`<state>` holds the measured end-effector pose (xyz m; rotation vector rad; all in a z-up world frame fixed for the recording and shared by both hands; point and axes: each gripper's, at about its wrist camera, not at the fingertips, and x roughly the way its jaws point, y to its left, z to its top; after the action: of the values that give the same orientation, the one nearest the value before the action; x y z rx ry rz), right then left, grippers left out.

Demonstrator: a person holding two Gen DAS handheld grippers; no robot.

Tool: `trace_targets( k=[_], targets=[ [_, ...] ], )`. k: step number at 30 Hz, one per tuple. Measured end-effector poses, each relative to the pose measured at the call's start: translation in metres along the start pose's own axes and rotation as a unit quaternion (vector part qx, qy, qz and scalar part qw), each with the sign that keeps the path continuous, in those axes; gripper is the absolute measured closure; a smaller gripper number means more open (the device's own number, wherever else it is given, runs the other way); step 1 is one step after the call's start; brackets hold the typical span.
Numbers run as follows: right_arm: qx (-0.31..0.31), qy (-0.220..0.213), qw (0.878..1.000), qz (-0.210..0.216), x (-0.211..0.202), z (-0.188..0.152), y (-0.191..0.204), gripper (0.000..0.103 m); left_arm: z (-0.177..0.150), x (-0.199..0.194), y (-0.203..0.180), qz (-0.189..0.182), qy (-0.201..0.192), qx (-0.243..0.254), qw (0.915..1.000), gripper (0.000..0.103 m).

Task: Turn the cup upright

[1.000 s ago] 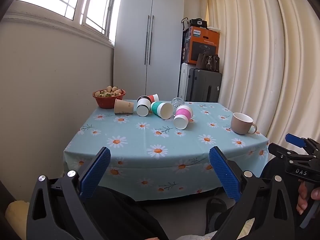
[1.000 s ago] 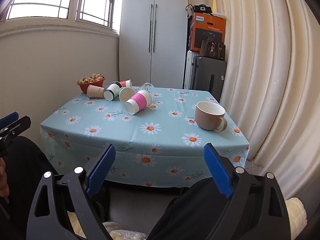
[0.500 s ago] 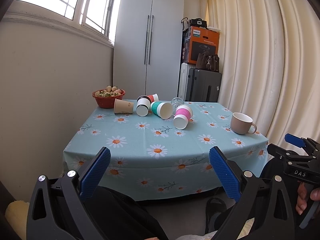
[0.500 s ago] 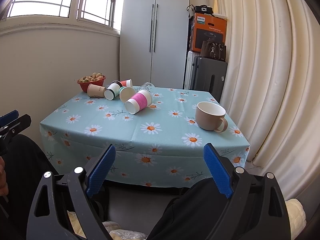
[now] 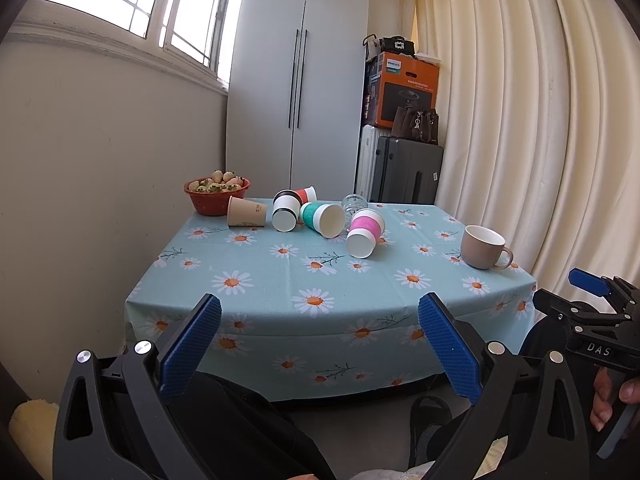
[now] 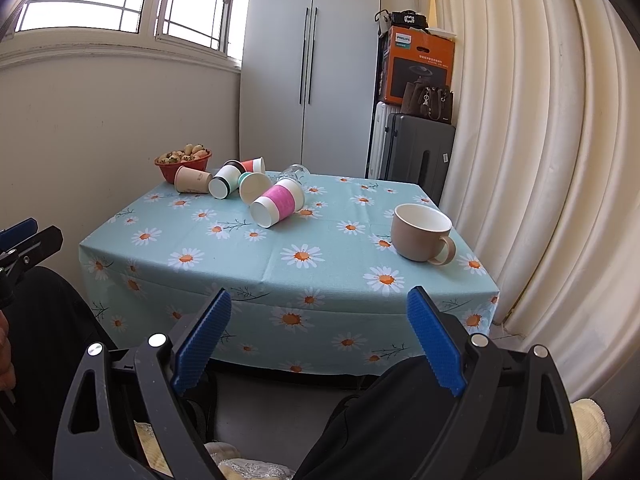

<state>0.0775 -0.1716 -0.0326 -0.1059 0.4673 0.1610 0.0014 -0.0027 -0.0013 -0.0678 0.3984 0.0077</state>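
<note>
Nothing of note has been shifted since a second ago: both views are framed as before, and the cups on the table are lying where they were. No step of the flip has been started; the approach is what is in hand.

The left gripper [image 5: 319, 316] is held low, short of the near edge of the table draped in a light-blue daisy-print cloth [image 5: 304, 280], its blue-padded jaws spread wide with nothing between them. The right gripper [image 6: 319, 310] is held likewise, wide apart and empty, well back from the cloth.

Several paper cups are seen tipped on their sides toward the far left of the table. The nearest is the white paper cup with a pink sleeve [image 6: 278, 202], mouth turned toward the front edge. Behind it are found a white cup with a teal sleeve [image 5: 323, 219], a white cup with a black band [image 5: 285, 211], a plain tan paper cup [image 5: 246, 211], a red-sleeved cup [image 5: 306, 193] and a clear glass on its side [image 5: 354, 201]. A red bowl of produce [image 5: 216, 196] is set at the far corner, and a beige ceramic mug [image 6: 422, 238] is already standing upright on the right.

Which cup is meant cannot be told; the pink one is judged likeliest, being closest. Next, a reach across the table is called for, the jaws being set around the cup's sleeve before it is lifted and turned mouth-up.
</note>
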Motion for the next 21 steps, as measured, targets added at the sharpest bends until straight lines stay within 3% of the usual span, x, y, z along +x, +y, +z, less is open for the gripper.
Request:
trace_targets(
  k=[21],
  targets=[
    [-0.001,0.000,1.000,0.000,-0.0001,-0.0017,0.0002,0.015,0.0012,-0.0002,0.0006,0.000,0.000,0.000,1.0000,0.007]
  ],
)
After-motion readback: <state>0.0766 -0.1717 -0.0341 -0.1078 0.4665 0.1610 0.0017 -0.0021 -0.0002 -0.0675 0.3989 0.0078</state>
